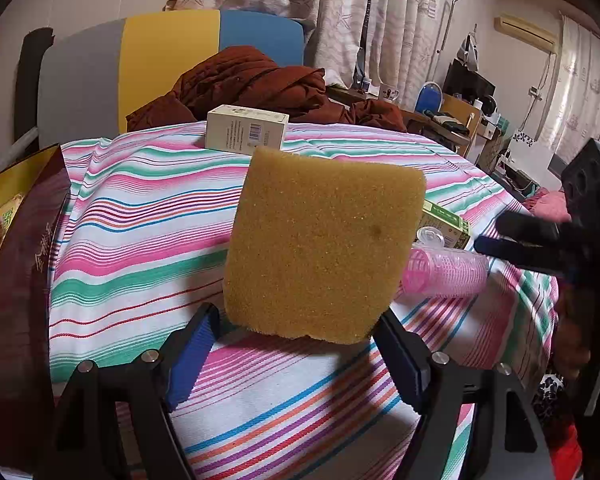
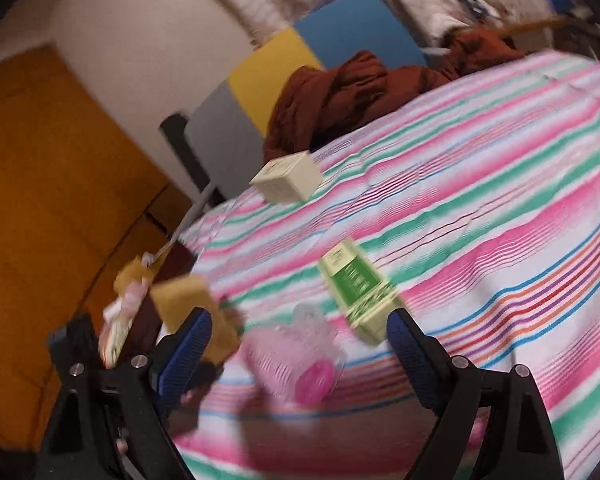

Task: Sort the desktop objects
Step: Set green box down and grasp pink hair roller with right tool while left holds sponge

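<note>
Sponge, first item: a square block of coarse yellow-brown foam [image 1: 324, 244], which we find clamped at its lower edge between the blue-padded fingers of the left gripper [image 1: 298, 340] and raised above the striped pink, green and white cloth [image 1: 140, 232] covering the table. Beyond it on the cloth we note a cream cardboard box with a barcode label [image 1: 246, 130]. To its right lie a pink ribbed plastic hair roller [image 1: 446, 274], a small clear plastic piece [image 1: 430, 237] touching it, and a green-and-cream carton [image 1: 450, 226] just behind.

The right gripper [image 2: 300, 346] hangs over the roller with its jaws spread wide, holding nothing (this view is badly blurred). A dark red box with gold lettering [image 1: 20, 280] stands at the left edge of the table. A rust-brown garment [image 1: 252, 84] is heaped behind.
</note>
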